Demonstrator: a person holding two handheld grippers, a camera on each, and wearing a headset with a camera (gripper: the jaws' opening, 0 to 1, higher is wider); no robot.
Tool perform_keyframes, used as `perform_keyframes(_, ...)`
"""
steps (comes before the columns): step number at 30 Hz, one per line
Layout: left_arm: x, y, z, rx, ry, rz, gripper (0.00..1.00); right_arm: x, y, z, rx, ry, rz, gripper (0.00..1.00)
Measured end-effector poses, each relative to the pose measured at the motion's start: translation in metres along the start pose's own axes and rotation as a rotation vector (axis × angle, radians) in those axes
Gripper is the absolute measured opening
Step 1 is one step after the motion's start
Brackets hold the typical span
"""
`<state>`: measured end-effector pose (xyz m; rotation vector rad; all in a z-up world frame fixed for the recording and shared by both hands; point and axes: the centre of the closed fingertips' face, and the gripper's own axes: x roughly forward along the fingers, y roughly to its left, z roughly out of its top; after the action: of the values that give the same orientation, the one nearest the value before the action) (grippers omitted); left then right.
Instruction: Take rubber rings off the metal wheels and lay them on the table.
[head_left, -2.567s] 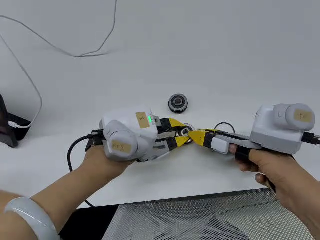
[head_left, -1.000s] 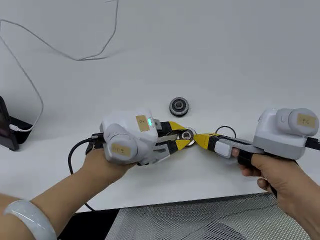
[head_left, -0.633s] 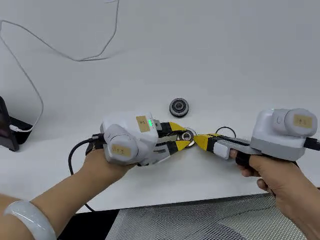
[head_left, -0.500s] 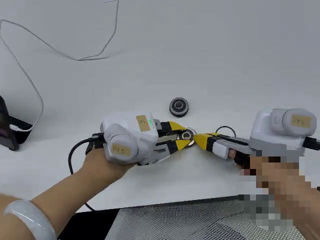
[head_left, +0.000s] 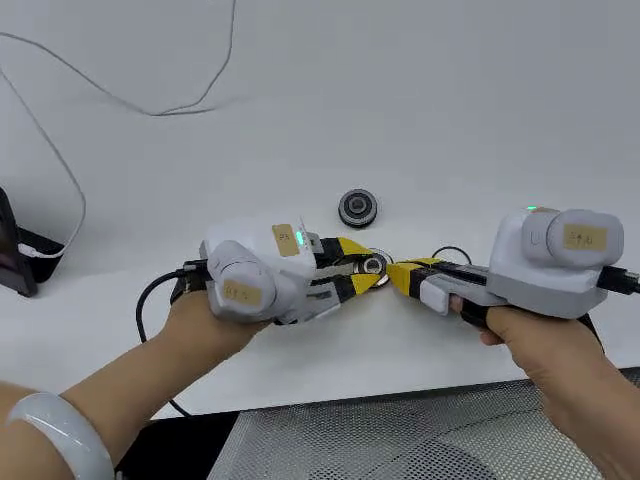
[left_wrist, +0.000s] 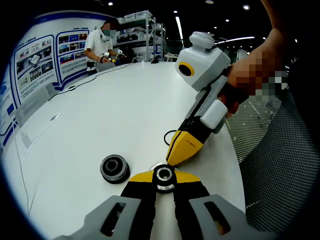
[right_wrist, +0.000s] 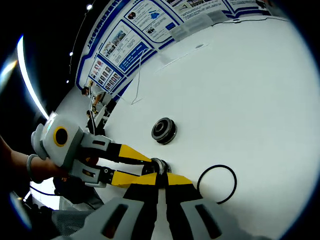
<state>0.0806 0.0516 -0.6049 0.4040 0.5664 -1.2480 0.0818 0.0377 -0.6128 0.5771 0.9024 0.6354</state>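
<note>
My left gripper (head_left: 366, 270) is shut on a small metal wheel (head_left: 375, 265), held just above the white table (head_left: 420, 120); in the left gripper view the wheel (left_wrist: 163, 176) sits between the yellow jaw tips. My right gripper (head_left: 393, 272) comes in from the right, shut, with its tips against the wheel's (right_wrist: 159, 166) rim. I cannot see whether rubber is pinched there. A second wheel (head_left: 357, 207) with black rubber around it lies flat behind them. One loose black rubber ring (head_left: 450, 255) lies on the table beside my right gripper.
A grey cable (head_left: 60, 160) trails across the back left of the table. A dark device (head_left: 15, 255) stands at the left edge. A perforated metal surface (head_left: 400, 440) runs along the table's front edge. A person (left_wrist: 102, 40) stands far behind the table.
My right gripper's body has shifted slightly left and up, its tips staying at the held wheel. The left gripper and the wheel have hardly moved.
</note>
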Motion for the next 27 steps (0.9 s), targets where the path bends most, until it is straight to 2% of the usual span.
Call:
perform_keyframes(2, 0.0, 0.0, 0.0, -0.001, -0.001, 0.0, 0.12, -0.001, 0.0, 0.0, 0.107, -0.013, 0.036, 0.06)
perform_keyframes(4, 0.0, 0.001, 0.0, -0.002, 0.0, 0.003, 0.12, -0.006, -0.003, 0.007, 0.175, -0.061, 0.063, 0.01)
perform_keyframes(5, 0.0, 0.001, 0.0, -0.005, -0.002, 0.001, 0.12, -0.003, 0.004, 0.007, 0.227, -0.061, 0.122, 0.02)
perform_keyframes(6, 0.0, 0.0, 0.0, -0.005, -0.002, 0.001, 0.12, -0.001, 0.003, 0.004, 0.209, -0.046, 0.115, 0.02)
perform_keyframes(8, 0.0, 0.0, 0.001, -0.002, 0.001, 0.0, 0.12, 0.001, -0.008, -0.005, 0.069, 0.011, 0.04, 0.02)
perform_keyframes(9, 0.0, 0.0, 0.001, -0.002, 0.002, 0.0, 0.12, 0.001, -0.006, -0.005, 0.066, 0.01, 0.038, 0.02)
perform_keyframes(11, 0.0, 0.0, 0.001, -0.002, 0.003, -0.001, 0.12, -0.002, -0.003, 0.002, 0.06, -0.028, 0.034, 0.02)
perform_keyframes(12, 0.0, 0.001, 0.001, -0.003, 0.003, 0.0, 0.12, -0.003, -0.007, 0.006, 0.035, -0.045, 0.007, 0.02)
perform_keyframes(14, 0.0, 0.001, 0.001, -0.005, 0.001, 0.001, 0.12, -0.005, -0.014, 0.0, -0.032, -0.003, -0.036, 0.02)
perform_keyframes(15, 0.0, 0.001, 0.001, -0.006, 0.0, 0.002, 0.12, -0.005, -0.014, 0.001, -0.074, -0.001, -0.039, 0.02)
perform_keyframes(17, 0.0, 0.001, 0.001, -0.007, -0.003, 0.001, 0.12, -0.002, -0.01, -0.003, -0.047, 0.016, -0.017, 0.02)
perform_keyframes(19, 0.0, 0.001, 0.001, -0.008, -0.003, 0.0, 0.12, 0.001, -0.006, 0.0, 0.025, 0.003, 0.019, 0.07)
perform_keyframes(20, 0.0, 0.001, 0.001, -0.008, -0.002, 0.0, 0.12, 0.001, -0.008, 0.001, 0.041, -0.002, 0.013, 0.08)
perform_keyframes(23, 0.0, 0.001, 0.001, -0.008, -0.003, 0.0, 0.12, -0.002, -0.008, 0.001, 0.037, -0.006, 0.021, 0.08)
perform_keyframes(24, 0.0, 0.001, 0.001, -0.008, -0.004, 0.0, 0.12, -0.003, -0.006, 0.002, 0.074, -0.014, 0.036, 0.08)
perform_keyframes(25, 0.0, 0.001, 0.001, -0.009, -0.004, 0.0, 0.12, -0.004, -0.001, 0.008, 0.129, -0.05, 0.061, 0.11)
perform_keyframes(27, 0.0, 0.002, 0.0, -0.009, -0.005, -0.001, 0.12, -0.004, -0.002, 0.007, 0.117, -0.043, 0.059, 0.14)
